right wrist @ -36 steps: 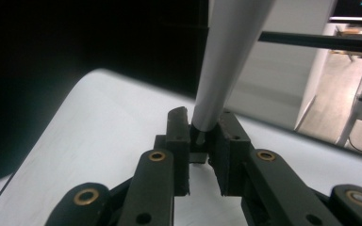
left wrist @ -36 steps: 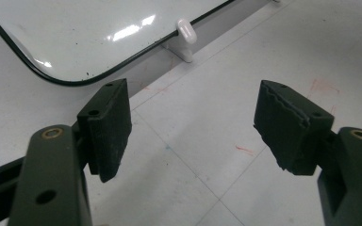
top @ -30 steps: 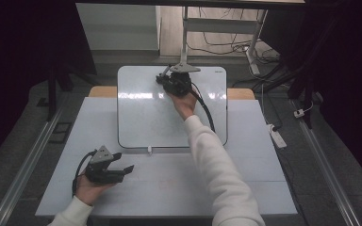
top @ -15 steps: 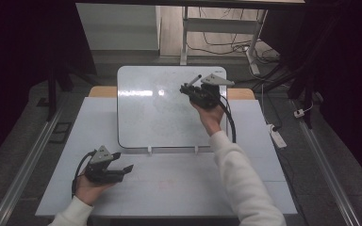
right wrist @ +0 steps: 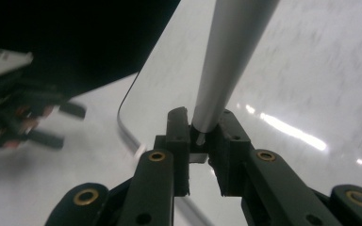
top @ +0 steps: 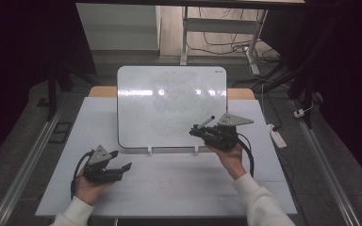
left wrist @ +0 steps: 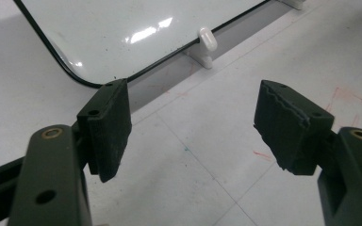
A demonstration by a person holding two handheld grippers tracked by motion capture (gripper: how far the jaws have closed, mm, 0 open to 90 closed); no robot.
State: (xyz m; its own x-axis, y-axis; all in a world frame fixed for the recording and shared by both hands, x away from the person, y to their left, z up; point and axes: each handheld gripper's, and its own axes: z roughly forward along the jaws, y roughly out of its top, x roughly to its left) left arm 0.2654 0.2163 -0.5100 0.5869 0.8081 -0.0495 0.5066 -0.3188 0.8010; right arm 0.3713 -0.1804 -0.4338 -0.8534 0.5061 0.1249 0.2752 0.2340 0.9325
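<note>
My pale grey rectangular table [top: 169, 188] carries everything, with a strip of bare wood showing along its far edge. Propped on it toward that far edge is a glossy white whiteboard with rounded corners and a thin black border [top: 169, 103]; it leans back, and its lower edge sits in two small white plastic clips [left wrist: 206, 44] near the middle of the table. Ceiling lights glare off its surface, and faint smudgy traces cover it.

My right hand [top: 230, 157] comes in over the near right part of the table and holds my right gripper [top: 200, 129] in front of the lower right corner of the board. Its black jaws are pressed in on the end of a slim grey marker-like stick [right wrist: 231, 52], which juts up and away from the jaws, slanting over the board's face. From the right gripper view I cannot tell whether the far end touches the board, since the stick runs out of the top of that view.

My left hand [top: 87, 188] rests near the near left corner of the table with my left gripper [top: 120, 160] low over the surface, well apart from the board's lower left corner. Its two black padded jaws stand wide apart with nothing between them. Thin red pencil-like marks [left wrist: 344, 94] and a tiny green dot [left wrist: 186, 149] show on the table beneath.
</note>
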